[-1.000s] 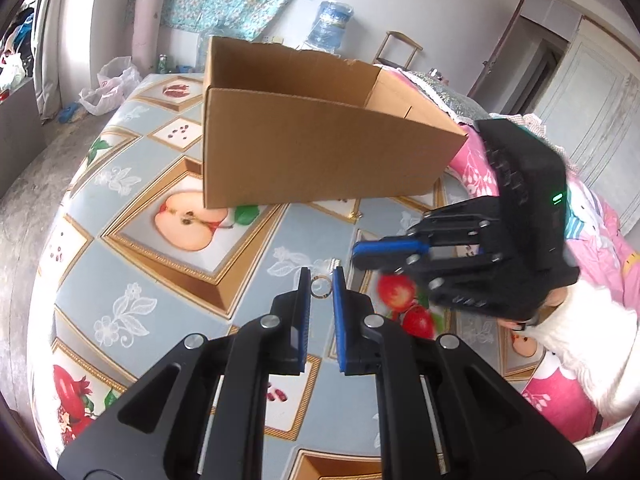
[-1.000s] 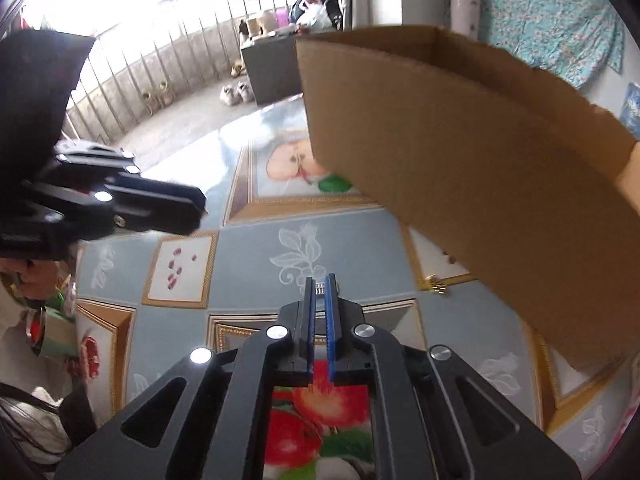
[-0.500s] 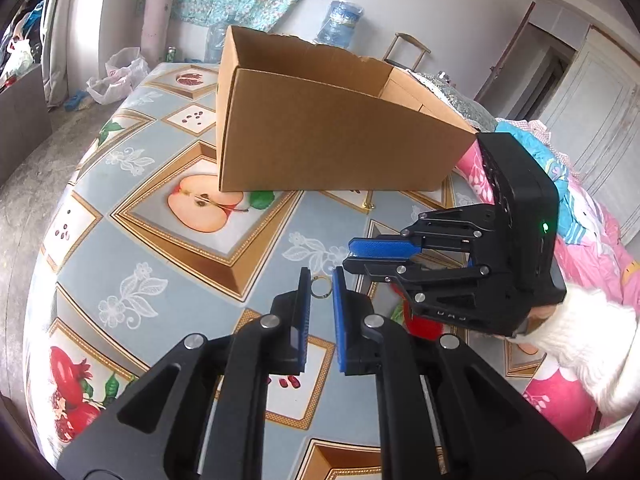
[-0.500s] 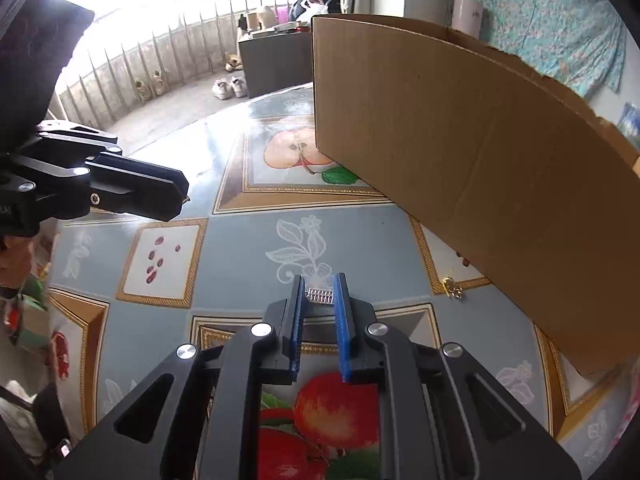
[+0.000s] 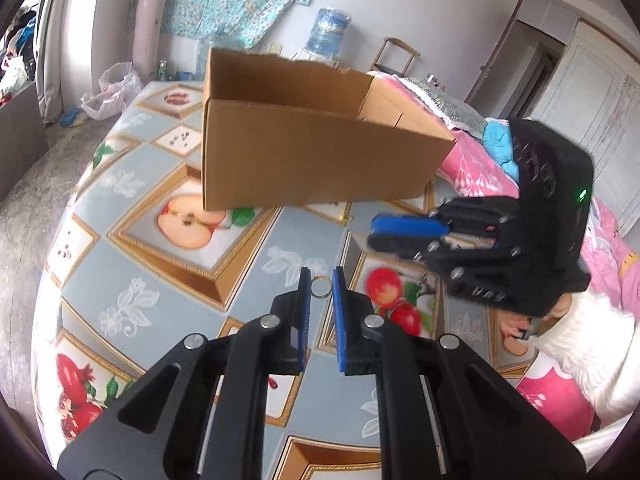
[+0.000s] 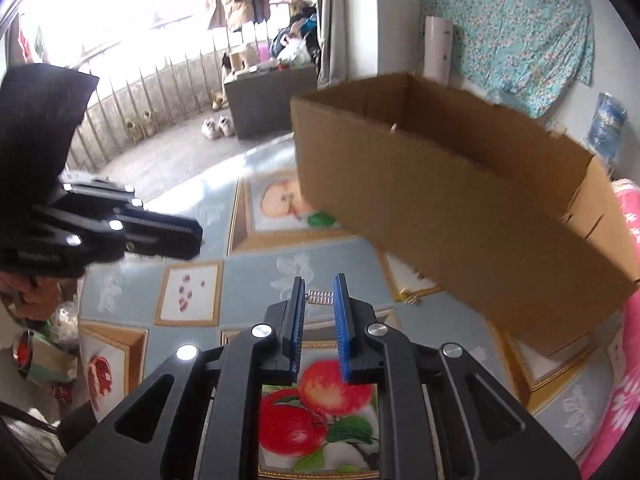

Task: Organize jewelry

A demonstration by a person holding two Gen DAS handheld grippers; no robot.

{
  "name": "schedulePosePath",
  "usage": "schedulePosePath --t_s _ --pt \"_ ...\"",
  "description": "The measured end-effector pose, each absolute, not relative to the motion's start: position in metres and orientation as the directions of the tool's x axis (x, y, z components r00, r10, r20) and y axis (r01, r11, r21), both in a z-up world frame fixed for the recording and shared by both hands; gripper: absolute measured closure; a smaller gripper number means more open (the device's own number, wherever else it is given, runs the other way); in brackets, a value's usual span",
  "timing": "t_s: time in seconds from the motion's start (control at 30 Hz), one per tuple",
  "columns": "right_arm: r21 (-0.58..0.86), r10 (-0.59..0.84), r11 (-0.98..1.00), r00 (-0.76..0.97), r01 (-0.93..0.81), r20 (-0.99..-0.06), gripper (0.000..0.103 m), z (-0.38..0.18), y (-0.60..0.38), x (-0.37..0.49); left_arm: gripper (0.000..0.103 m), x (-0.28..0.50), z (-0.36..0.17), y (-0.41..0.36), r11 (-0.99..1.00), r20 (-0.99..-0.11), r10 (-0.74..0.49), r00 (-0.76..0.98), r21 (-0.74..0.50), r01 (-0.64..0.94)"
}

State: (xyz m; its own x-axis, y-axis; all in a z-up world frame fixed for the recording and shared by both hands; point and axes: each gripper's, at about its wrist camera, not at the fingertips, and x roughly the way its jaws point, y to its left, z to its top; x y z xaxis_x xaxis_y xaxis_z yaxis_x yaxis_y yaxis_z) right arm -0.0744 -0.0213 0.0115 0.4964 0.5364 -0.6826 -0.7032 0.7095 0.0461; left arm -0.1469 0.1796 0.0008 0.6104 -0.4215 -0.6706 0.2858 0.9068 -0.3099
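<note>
Cardboard box [image 5: 316,160] stands open-topped on the fruit-print tabletop [image 5: 168,280], likely the collecting bin. Left tongs [image 5: 319,286] clenched on a small gold ring [image 5: 319,287], pinched at the tips so it hangs clear. Right tongs [image 6: 319,295] clenched on a small silver spring-like piece [image 6: 320,297], held above the tabletop, near the box. A gold trinket [image 6: 409,298] lies by the box's foot, not yet gathered.

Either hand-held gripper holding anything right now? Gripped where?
Both. Left hand-held gripper pinches a small gold ring across its sides at the fingertips. Right hand-held gripper pinches a small silver jewelry piece by its ends.
</note>
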Motion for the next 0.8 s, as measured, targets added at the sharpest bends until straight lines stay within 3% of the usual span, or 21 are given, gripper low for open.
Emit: schedulePosePath --t_s 0.3,0.53,0.67,0.8 --pt "0.172 0.604 0.737 0.522 -0.654 -0.603 0.089 0.071 -0.058 -0.049 0.093 -0.118 0.034 0.176 0.893 -0.63 -0.45 0.633 -0.304 0.333" --pt "0.268 0.638 0.746 0.54 -0.609 -0.549 0.089 0.11 -0.078 0.012 0.093 -0.052 0.06 0.176 0.865 -0.611 -0.502 0.611 -0.352 0.359" --pt "0.326 0.611 0.774 0.504 -0.543 -0.61 0.089 0.106 -0.08 0.071 0.093 0.004 0.066 0.168 0.871 -0.662 -0.489 0.568 -0.337 0.357" --pt "0.441 0.634 0.765 0.425 -0.47 -0.646 0.088 0.091 -0.078 0.129 0.093 0.071 0.057 0.158 0.895 -0.769 -0.441 0.463 -0.333 0.298"
